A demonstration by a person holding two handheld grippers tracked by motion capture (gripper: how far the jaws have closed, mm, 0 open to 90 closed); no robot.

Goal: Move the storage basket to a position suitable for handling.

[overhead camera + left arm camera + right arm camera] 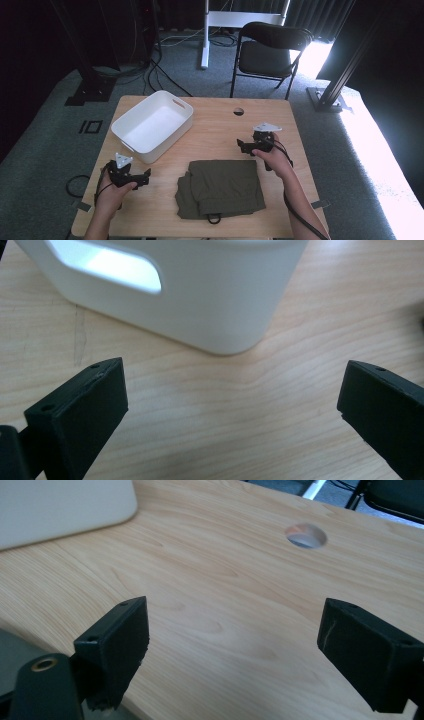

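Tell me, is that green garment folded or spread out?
Folded: the green garment lies as a compact, layered rectangle on the table.

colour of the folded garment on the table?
Dark olive green garment, plain; clearest in the high view.

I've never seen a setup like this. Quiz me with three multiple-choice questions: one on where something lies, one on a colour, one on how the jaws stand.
1. Where is the folded garment?
A. In the white bin
B. On the table, between the two hands
C. On the chair

2. What colour is the garment?
A. Olive green
B. Red
C. White

3. How do the left gripper's jaws stand?
A. Clamped on the bin
C. Wide apart, holding nothing
B. Shut on the garment

Key: 1 B, it lies on the wooden table, outside the white bin; 2 A, dark olive cloth; 3 C, bare wood shows between them.
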